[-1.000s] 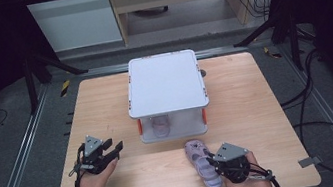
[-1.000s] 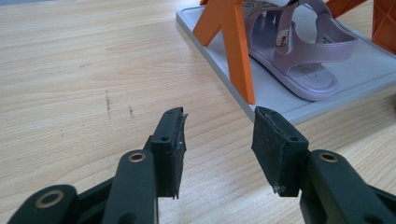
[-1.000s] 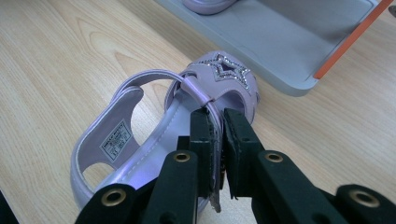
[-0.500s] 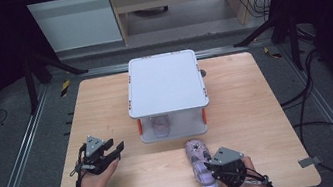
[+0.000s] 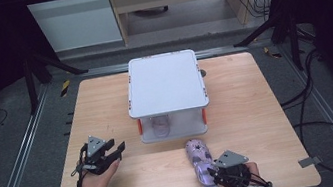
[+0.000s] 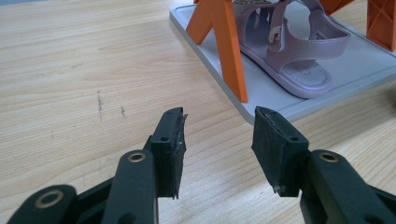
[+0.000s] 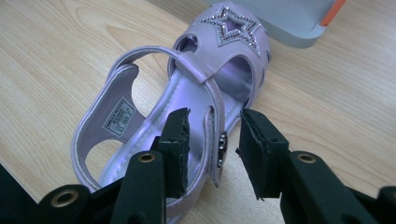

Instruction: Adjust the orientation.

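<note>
the right gripper (image 5: 211, 173) sits at the heel end of a lilac sandal (image 5: 200, 164) lying flat on the table (image 5: 104, 98), just in front of the small white shoe rack (image 5: 165, 83). its jaws have just been opening; the sandal's side strap stands between them, but the pads look clear of it, so it seems let go and resting on its own sole. the matching sandal (image 6: 289, 51) already sits on the rack's bottom shelf, likely why this one lies pointed toward that opening. the left gripper (image 5: 115, 149) hovers apart near the rack's left corner, jaws about half open, holding nothing, seemingly waiting
</note>
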Motion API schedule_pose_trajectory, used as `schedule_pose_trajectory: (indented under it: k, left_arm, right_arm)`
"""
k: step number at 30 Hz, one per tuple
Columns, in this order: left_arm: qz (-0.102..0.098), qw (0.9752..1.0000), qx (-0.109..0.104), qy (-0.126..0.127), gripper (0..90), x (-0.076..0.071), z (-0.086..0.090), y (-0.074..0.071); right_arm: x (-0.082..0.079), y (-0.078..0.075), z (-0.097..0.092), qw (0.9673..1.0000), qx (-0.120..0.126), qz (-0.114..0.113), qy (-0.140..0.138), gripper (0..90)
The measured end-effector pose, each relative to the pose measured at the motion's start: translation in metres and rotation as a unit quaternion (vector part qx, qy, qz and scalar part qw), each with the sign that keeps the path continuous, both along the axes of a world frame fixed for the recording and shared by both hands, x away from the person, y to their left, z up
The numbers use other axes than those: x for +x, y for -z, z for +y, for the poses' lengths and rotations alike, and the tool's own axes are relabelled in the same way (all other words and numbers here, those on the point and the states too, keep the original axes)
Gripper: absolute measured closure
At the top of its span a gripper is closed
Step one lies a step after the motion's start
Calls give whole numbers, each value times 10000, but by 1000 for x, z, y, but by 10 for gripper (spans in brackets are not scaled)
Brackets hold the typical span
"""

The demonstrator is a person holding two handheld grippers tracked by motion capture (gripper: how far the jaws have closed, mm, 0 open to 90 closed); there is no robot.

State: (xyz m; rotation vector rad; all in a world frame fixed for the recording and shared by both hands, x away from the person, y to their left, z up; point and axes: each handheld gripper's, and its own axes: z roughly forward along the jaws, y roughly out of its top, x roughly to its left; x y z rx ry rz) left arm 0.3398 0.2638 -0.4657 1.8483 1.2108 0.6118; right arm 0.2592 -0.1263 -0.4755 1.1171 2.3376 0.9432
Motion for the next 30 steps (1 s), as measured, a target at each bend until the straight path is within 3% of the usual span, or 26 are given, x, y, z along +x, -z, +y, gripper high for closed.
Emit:
schedule_pose_trajectory:
  k: [5,13,18,24,27,30]
  left_arm:
    - [-3,10000,-20,-13,531,0,-1,0]
    - [-47,10000,-69,14,530,-1,-2,-6]
    - [-184,9997,-167,12,530,-1,-2,-20]
    - [-153,9990,-402,133,532,3,-1,-39]
    - [-40,9989,-365,297,520,6,-2,-53]
    - [-166,9985,-363,384,509,7,-3,-70]
  right_arm:
    - [1,2,4,9998,-57,168,112,738]
    - [2,-4,7,9987,-192,45,463,816]
    - [5,-11,7,9983,-156,32,568,819]
    - [14,-20,14,9977,-115,-16,673,820]
    - [22,-24,22,9975,-140,-72,690,820]
    - [31,-27,28,9974,-96,-108,707,821]
